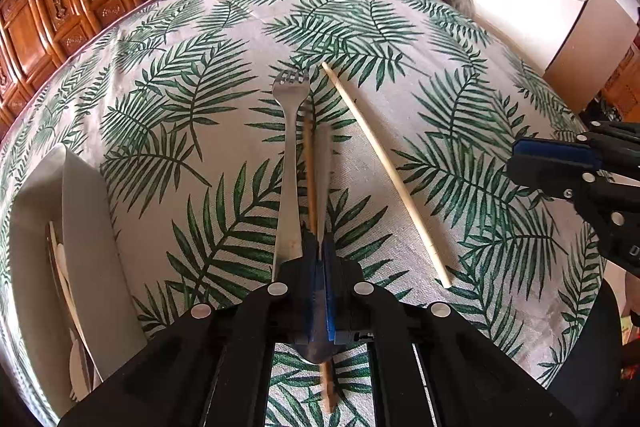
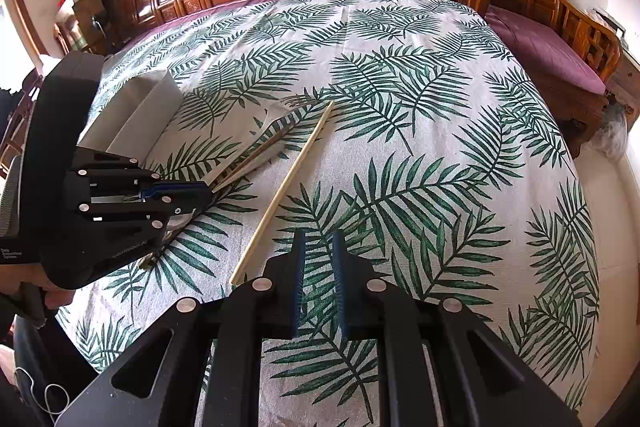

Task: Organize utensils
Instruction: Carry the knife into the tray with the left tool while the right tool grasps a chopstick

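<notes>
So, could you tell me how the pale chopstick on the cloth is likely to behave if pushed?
The chopstick looks straight and wooden, so probably stiff and light. Its rounded shaft may roll sideways, though the cloth should damp that. Being thin, it lies flat and could be awkward to pinch.

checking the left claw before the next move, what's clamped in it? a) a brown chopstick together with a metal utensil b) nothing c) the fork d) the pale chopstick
a: in the left wrist view the left claw is shut on a brown chopstick and a metal utensil, while the pale chopstick and the fork lie loose on the tablecloth.
</notes>
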The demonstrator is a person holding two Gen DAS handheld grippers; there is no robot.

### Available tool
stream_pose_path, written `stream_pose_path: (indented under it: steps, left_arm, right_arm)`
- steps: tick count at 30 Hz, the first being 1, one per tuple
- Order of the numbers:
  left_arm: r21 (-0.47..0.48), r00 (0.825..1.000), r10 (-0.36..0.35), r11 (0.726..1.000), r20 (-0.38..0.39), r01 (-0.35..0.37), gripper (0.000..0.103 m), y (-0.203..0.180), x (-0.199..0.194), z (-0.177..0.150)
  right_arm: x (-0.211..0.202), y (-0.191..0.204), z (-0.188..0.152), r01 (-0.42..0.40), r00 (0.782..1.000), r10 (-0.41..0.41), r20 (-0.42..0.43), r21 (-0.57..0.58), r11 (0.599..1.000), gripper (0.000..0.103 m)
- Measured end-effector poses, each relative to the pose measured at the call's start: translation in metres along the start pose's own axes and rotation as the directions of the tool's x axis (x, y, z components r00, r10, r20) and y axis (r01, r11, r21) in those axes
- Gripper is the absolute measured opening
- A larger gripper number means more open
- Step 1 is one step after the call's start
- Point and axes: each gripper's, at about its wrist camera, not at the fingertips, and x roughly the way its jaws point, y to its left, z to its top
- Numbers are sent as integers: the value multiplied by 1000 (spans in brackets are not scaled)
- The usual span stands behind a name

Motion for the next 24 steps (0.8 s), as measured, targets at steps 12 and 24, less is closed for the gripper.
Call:
stream_pose_path:
  steps: [12, 24]
  left_arm:
    - [-46, 997, 0, 999, 72, 3, 2, 13, -23, 1]
    - [-95, 987, 1, 995, 160, 14, 2, 34, -66, -19]
  right_arm:
    - [0, 1, 0, 0, 1000, 0, 2, 1, 1000, 15]
    - [17, 42, 12, -49, 999, 49, 7, -54, 997, 15]
